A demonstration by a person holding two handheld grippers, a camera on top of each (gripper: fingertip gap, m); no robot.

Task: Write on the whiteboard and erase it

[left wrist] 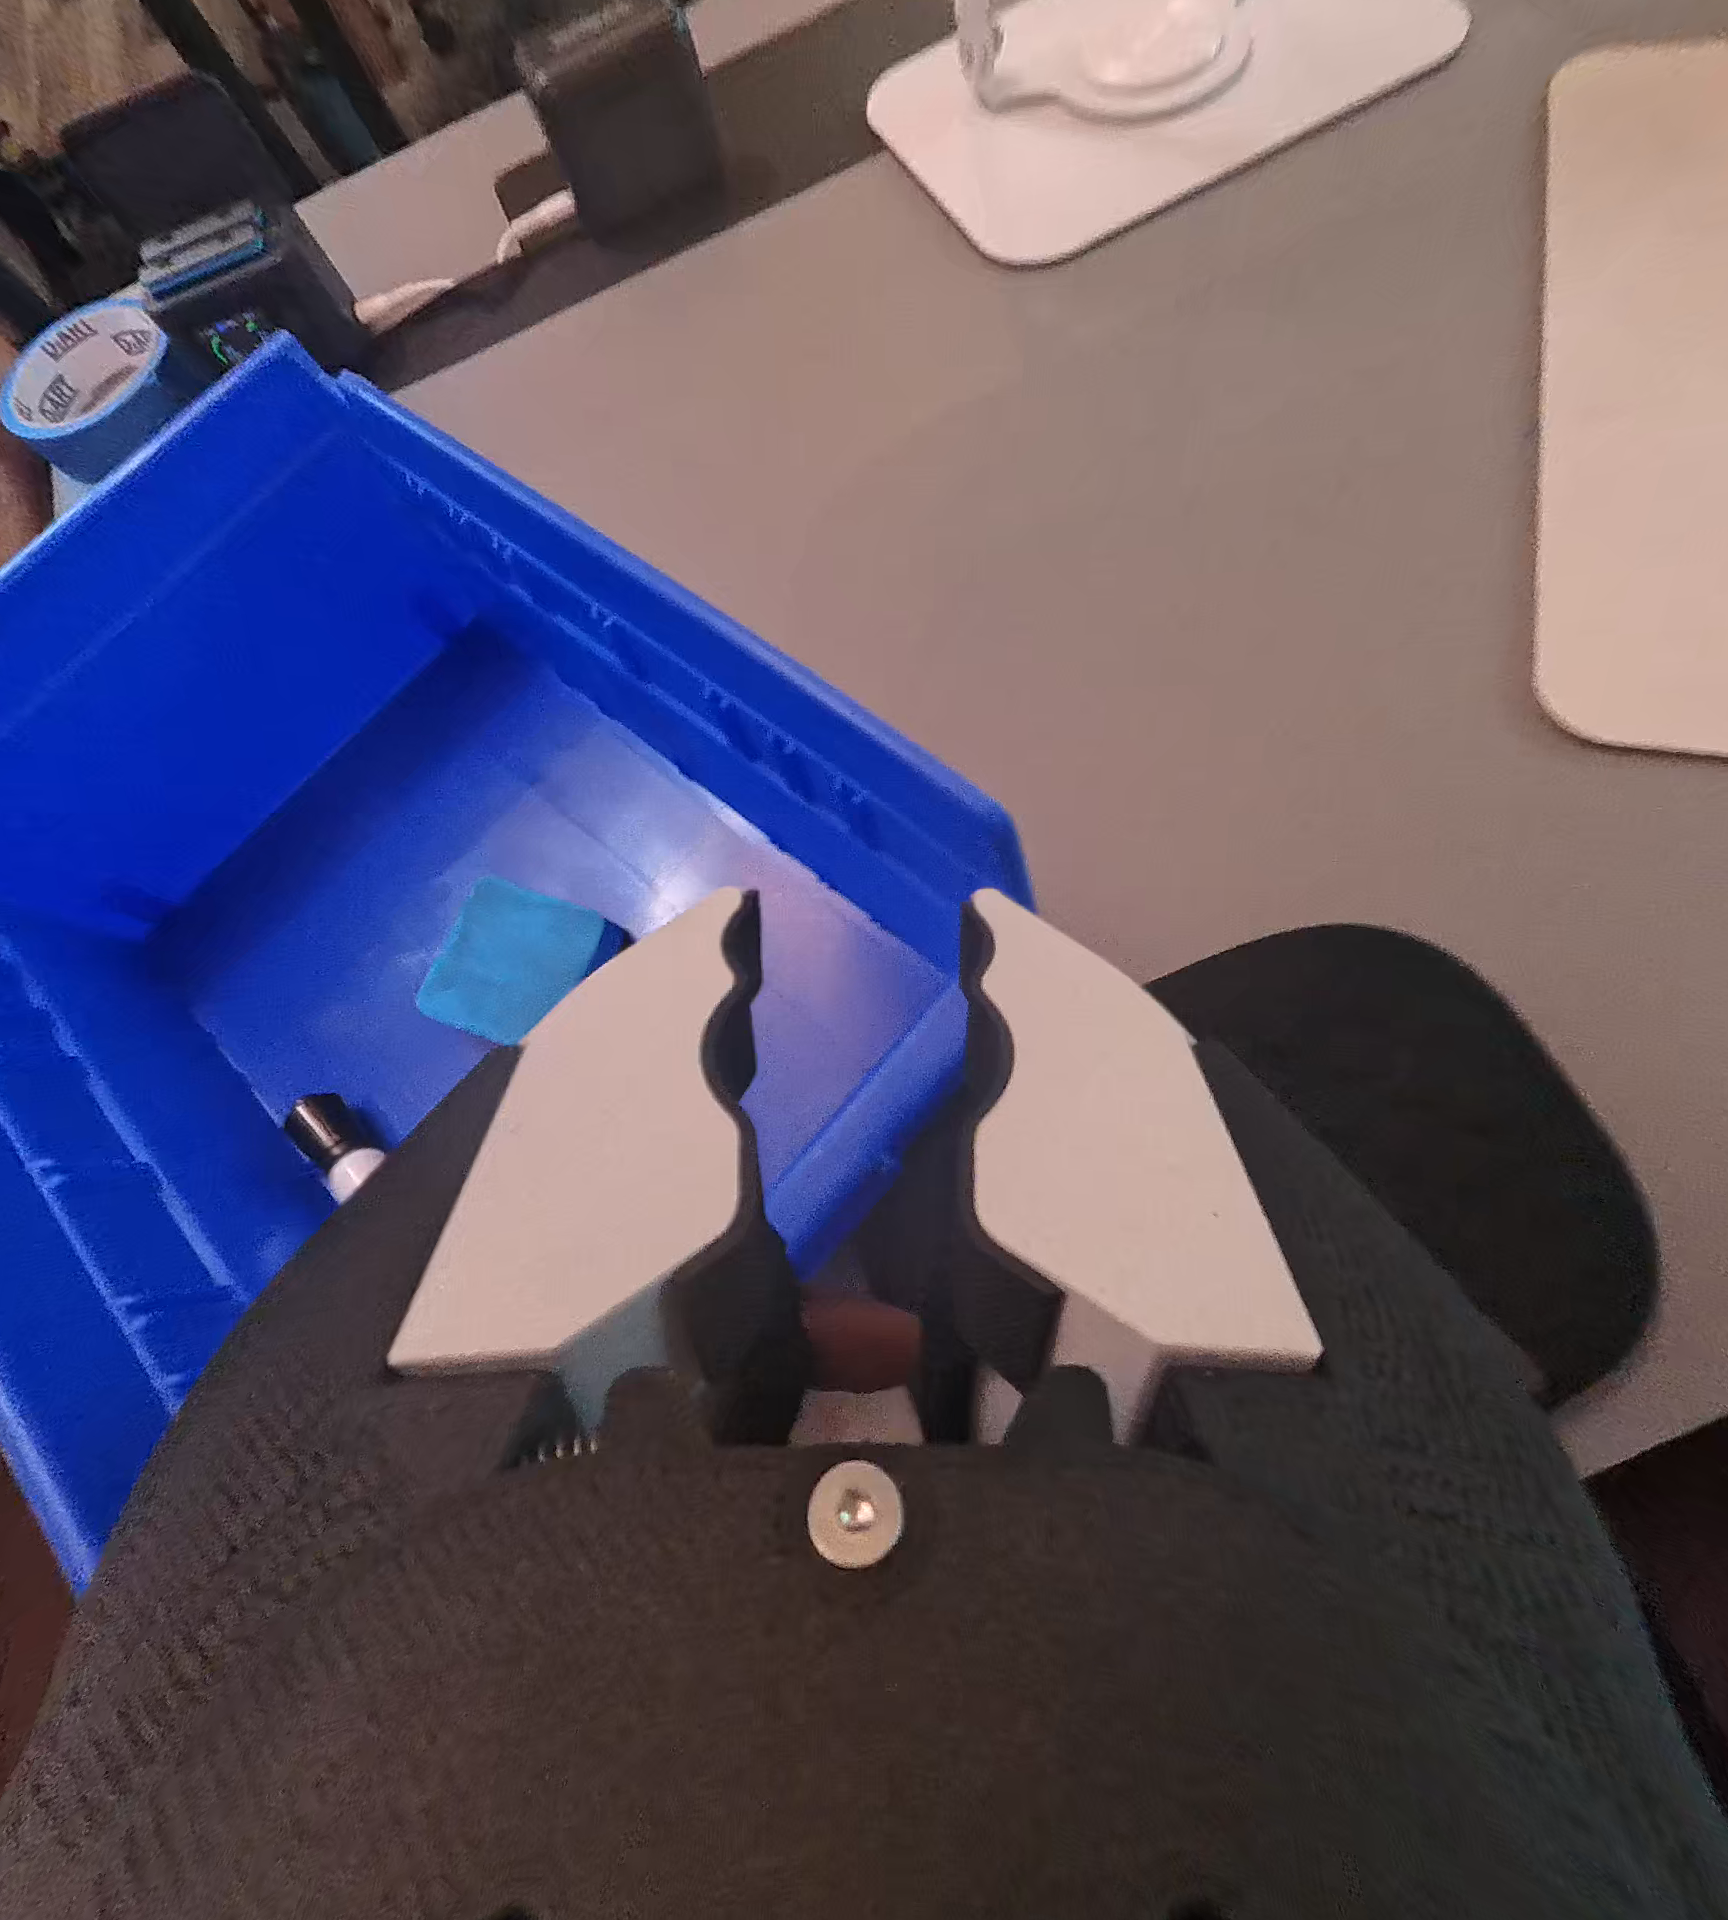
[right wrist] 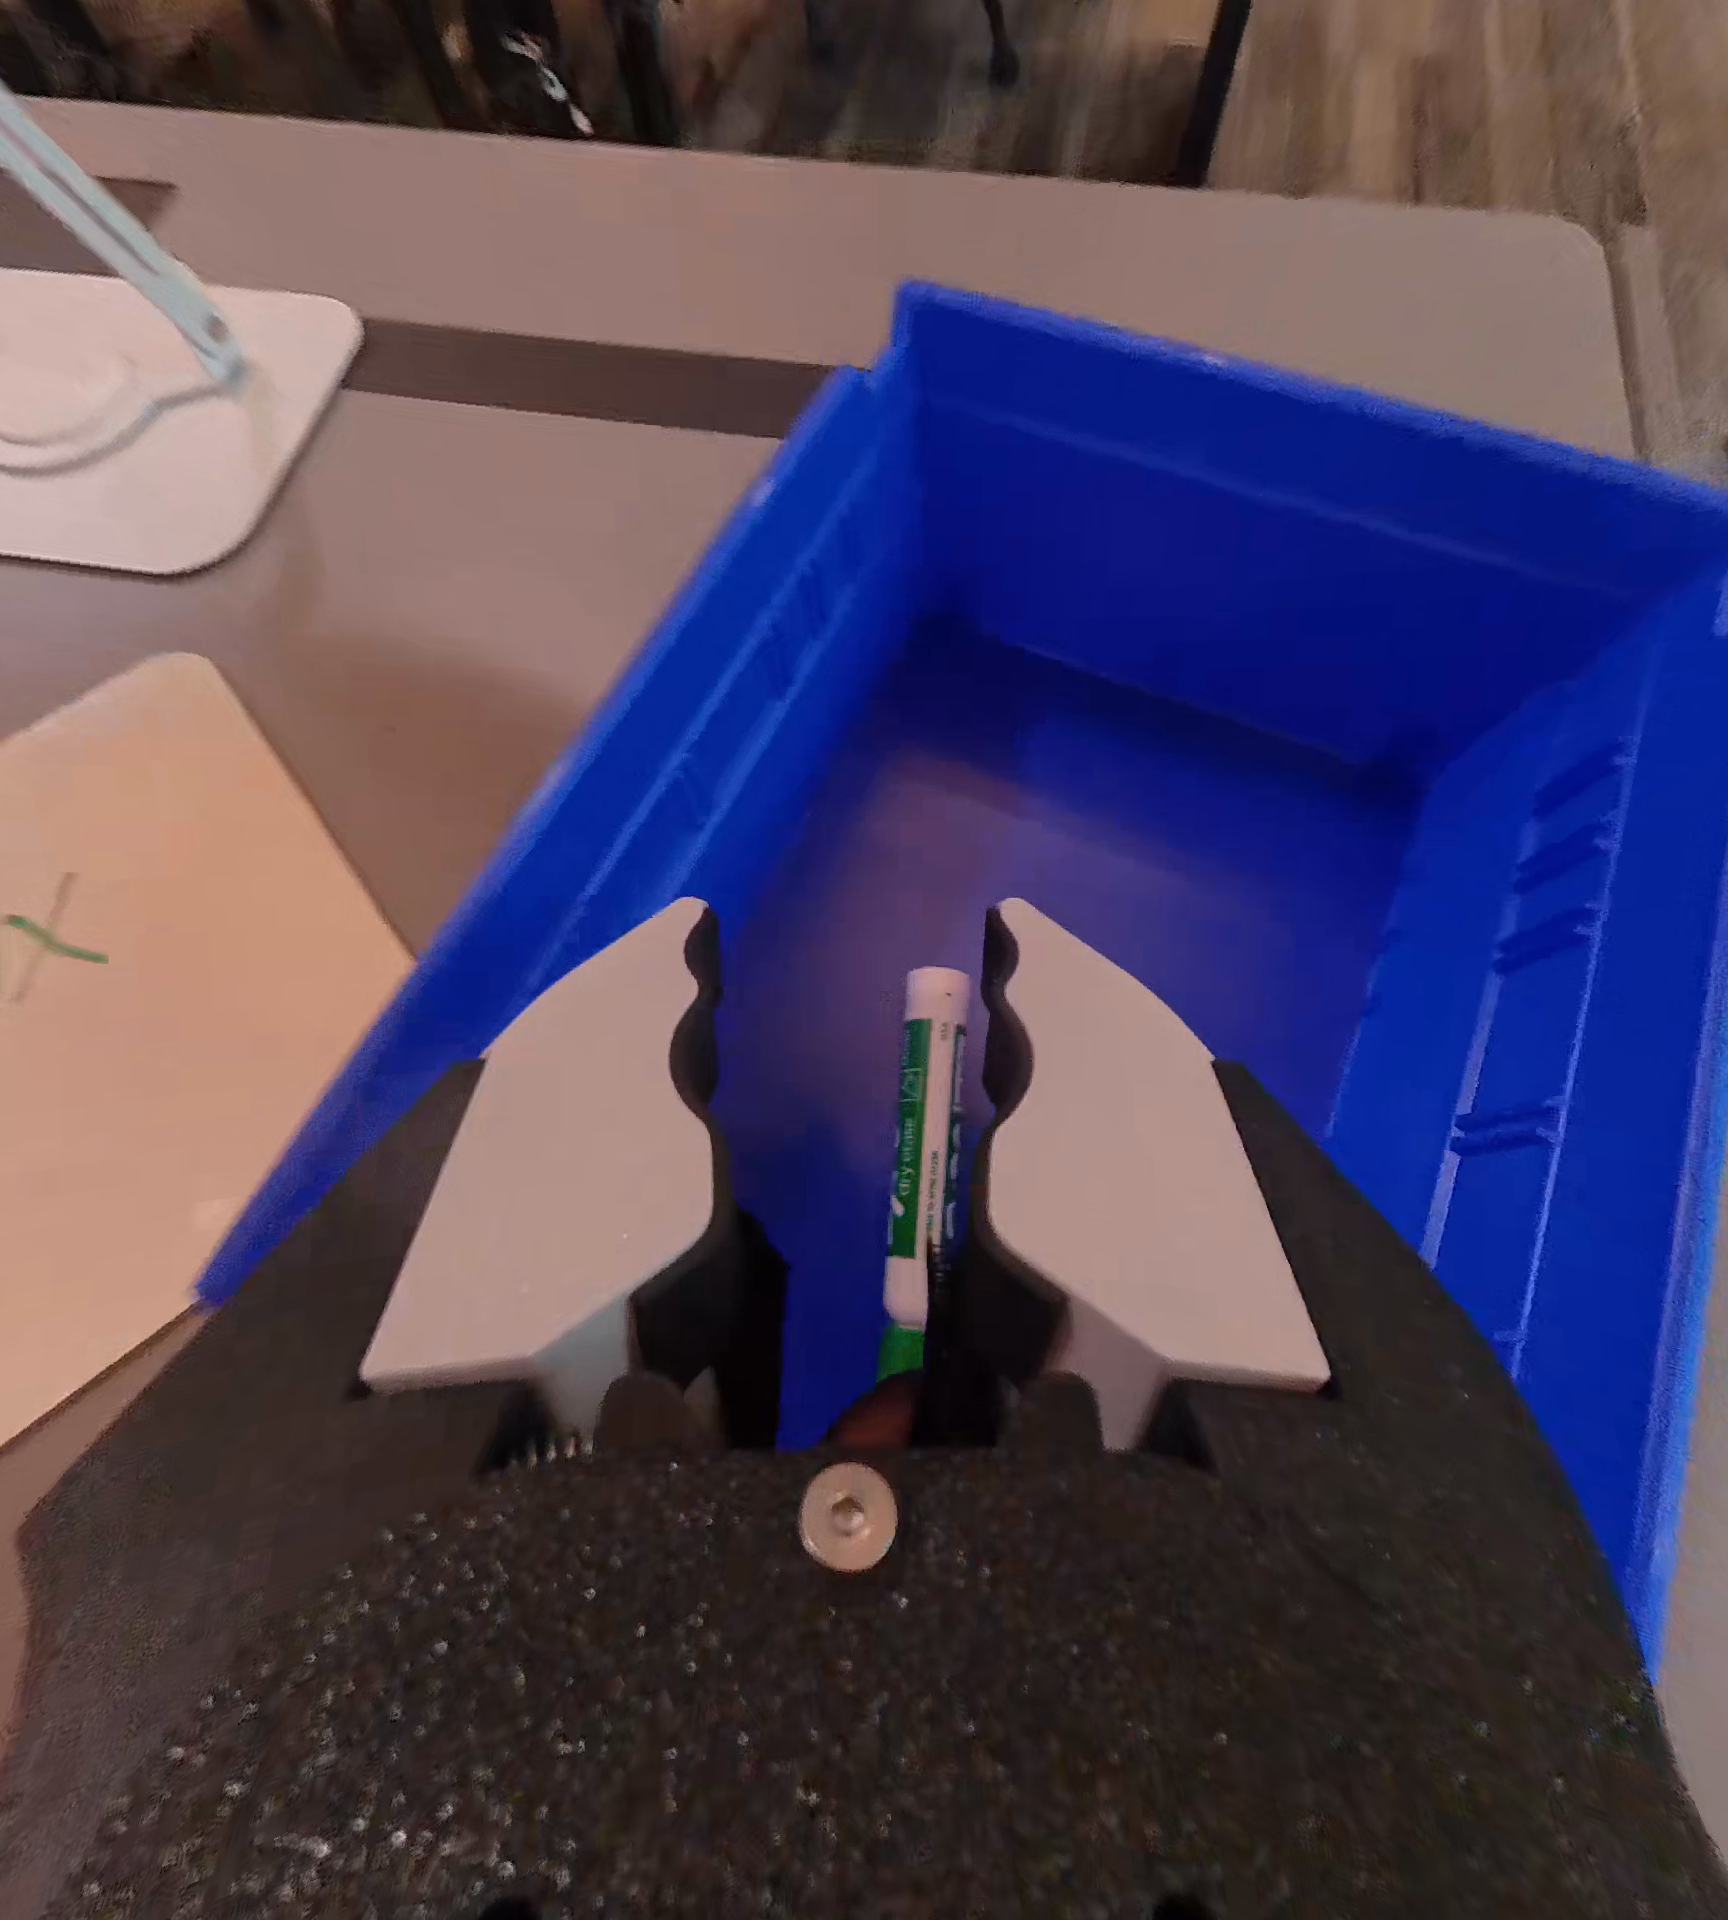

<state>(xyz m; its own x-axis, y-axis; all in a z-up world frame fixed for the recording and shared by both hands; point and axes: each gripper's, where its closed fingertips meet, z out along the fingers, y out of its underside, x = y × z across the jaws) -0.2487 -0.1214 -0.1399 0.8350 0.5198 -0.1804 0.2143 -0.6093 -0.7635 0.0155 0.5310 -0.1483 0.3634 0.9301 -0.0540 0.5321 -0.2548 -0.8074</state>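
My left gripper (left wrist: 860,904) is open and empty above a blue bin (left wrist: 216,644). A light blue cloth piece (left wrist: 512,961) and a marker with a black cap (left wrist: 335,1148) lie on that bin's floor. My right gripper (right wrist: 847,925) is open over another blue bin (right wrist: 1203,540). A green and white marker (right wrist: 922,1122) stands between its fingers, close to the right one, with a wide gap to the left one. The whiteboard (left wrist: 1670,416) bears green writing and also shows in the right wrist view (right wrist: 112,987).
A white lamp base (left wrist: 1151,135) stands on the grey table behind the whiteboard and also shows in the right wrist view (right wrist: 112,436). A blue tape roll (left wrist: 86,395) and dark boxes sit behind the left bin. A black rounded object (left wrist: 1411,1122) lies by the table's near edge. The left gripper's tips are roughly 70 cm from the right gripper's.
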